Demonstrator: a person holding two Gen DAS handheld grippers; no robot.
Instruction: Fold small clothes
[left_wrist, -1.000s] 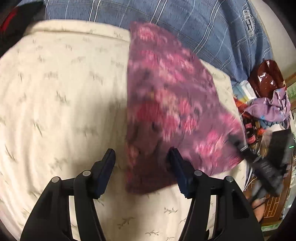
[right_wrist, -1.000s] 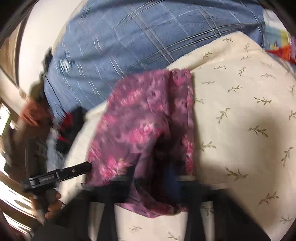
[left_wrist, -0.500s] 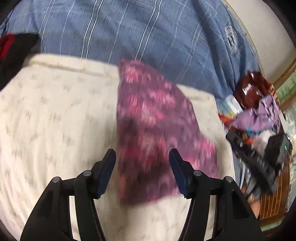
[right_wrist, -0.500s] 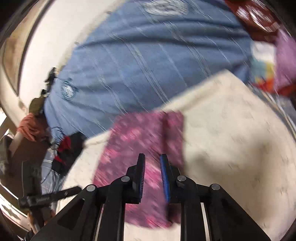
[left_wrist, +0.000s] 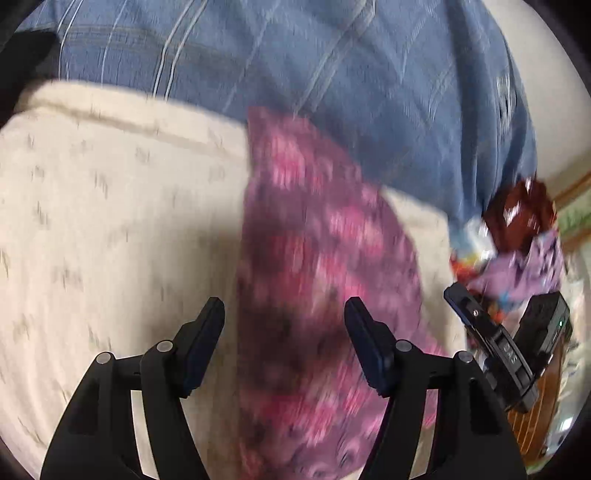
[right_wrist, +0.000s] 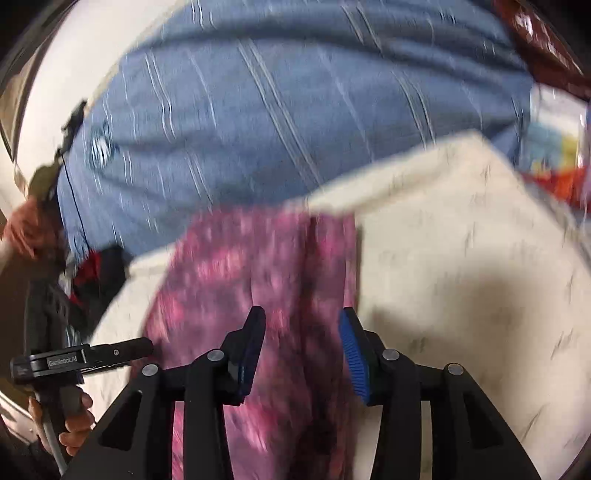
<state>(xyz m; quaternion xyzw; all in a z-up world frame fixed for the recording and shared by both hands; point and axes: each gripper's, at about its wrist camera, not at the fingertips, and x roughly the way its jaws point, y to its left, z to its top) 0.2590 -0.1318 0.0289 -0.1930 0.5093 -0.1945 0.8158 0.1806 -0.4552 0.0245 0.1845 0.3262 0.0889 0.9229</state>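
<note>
Right gripper (right_wrist: 303, 347) has let go since 1 second back and its jaws sit apart now; left gripper (left_wrist: 284, 343) is spread too. Purple-pink floral cloth garment (left_wrist: 325, 280) lies folded lengthwise on the cream leaf-print cushion (left_wrist: 110, 229), probably ready for another fold.

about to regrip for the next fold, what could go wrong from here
1. Both the left claw and right claw are open over the purple floral garment, so a grab may catch only one layer.
2. The garment's far end reaches the cream cushion's edge; a tug might slide it off.
</note>
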